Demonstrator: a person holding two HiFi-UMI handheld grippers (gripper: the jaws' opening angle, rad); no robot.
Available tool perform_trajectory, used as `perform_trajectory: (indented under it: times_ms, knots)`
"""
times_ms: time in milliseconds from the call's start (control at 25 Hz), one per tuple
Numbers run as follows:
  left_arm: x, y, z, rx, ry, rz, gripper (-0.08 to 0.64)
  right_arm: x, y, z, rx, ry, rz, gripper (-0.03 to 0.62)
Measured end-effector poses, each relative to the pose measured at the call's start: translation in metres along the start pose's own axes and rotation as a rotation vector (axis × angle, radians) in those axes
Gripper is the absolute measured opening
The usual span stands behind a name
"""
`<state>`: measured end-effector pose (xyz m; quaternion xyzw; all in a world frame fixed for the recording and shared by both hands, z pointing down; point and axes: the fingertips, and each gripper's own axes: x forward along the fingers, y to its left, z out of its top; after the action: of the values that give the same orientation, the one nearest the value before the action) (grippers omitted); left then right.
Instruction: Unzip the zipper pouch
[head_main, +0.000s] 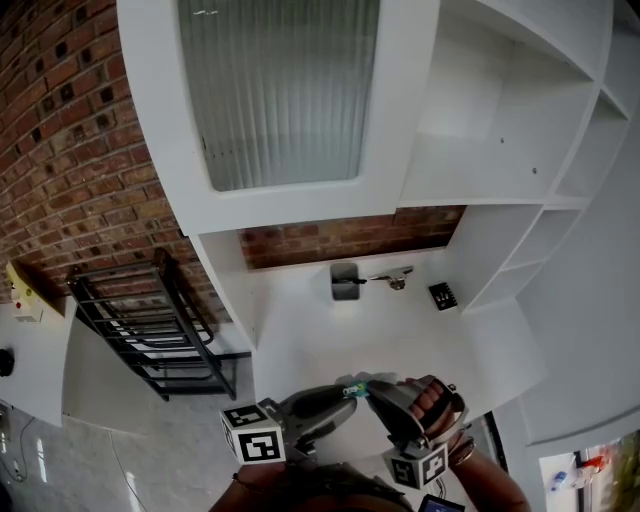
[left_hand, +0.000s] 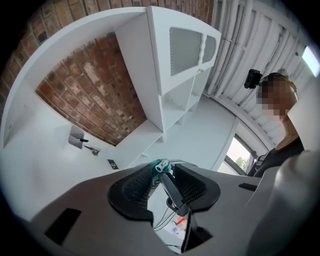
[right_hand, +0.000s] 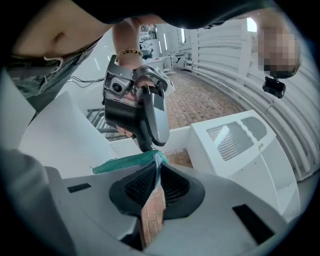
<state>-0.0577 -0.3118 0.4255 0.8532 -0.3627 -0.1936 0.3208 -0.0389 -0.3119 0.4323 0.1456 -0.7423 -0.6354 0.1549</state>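
Note:
In the head view both grippers meet low in the picture over the white counter (head_main: 330, 330), with the teal-edged zipper pouch (head_main: 354, 389) held in the air between them. My left gripper (head_main: 347, 393) comes in from the left and my right gripper (head_main: 372, 392) from the right. In the left gripper view the jaws (left_hand: 162, 169) pinch the teal zipper end and its white zipper pull (left_hand: 159, 166). The clear pouch body (left_hand: 181, 227) hangs below them. My right gripper (right_hand: 156, 164) is shut on the pouch's thin edge. The teal zipper (right_hand: 122, 162) runs off to its left, with the left gripper (right_hand: 148, 148) at it.
A white cabinet with a ribbed glass door (head_main: 280, 90) and open shelves (head_main: 500, 140) stands above the counter. On the counter are a grey cup (head_main: 345, 282) and a small black item (head_main: 443, 295). A black metal rack (head_main: 150, 320) leans by the brick wall (head_main: 60, 150).

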Motion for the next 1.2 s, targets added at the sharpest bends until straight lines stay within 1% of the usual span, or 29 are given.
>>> perform_trajectory:
  times_ms: [200, 320, 400, 480, 720, 800, 880, 960, 1040, 1200]
  knots:
    - [-0.004, -0.003, 0.001, -0.036, -0.008, -0.012, 0.126, 0.000, 0.003, 0.002, -0.040, 0.004, 0.010, 0.028]
    - [-0.007, -0.001, 0.004, -0.063, -0.024, -0.010, 0.095, 0.000, 0.008, 0.003, -0.068, 0.008, 0.021, 0.028]
    - [-0.007, 0.000, 0.004, -0.064, -0.019, -0.012, 0.069, 0.000, 0.012, 0.004, -0.089, 0.009, 0.029, 0.028]
    - [-0.007, 0.003, 0.001, -0.063, -0.012, -0.014, 0.058, 0.000, 0.013, 0.005, -0.094, 0.012, 0.030, 0.028]
    - [-0.004, 0.011, 0.000, -0.101, 0.004, 0.000, 0.029, 0.000, 0.015, 0.002, -0.124, 0.019, 0.038, 0.029]
    - [-0.003, 0.013, -0.001, -0.116, 0.014, -0.003, 0.021, 0.001, 0.015, 0.001, -0.119, 0.023, 0.042, 0.029]
    - [-0.001, 0.014, -0.001, -0.119, 0.023, -0.003, 0.015, 0.001, 0.016, 0.000, -0.092, 0.029, 0.052, 0.029]
    - [0.000, 0.015, -0.001, -0.116, 0.031, 0.003, 0.009, 0.001, 0.020, -0.002, -0.032, 0.036, 0.079, 0.031]
    - [0.001, 0.017, -0.002, -0.098, 0.050, 0.010, 0.005, 0.002, 0.024, -0.004, 0.069, 0.041, 0.123, 0.034]
    - [0.006, 0.019, -0.004, -0.033, 0.110, 0.008, 0.004, 0.001, 0.027, -0.008, 0.293, 0.036, 0.195, 0.048]
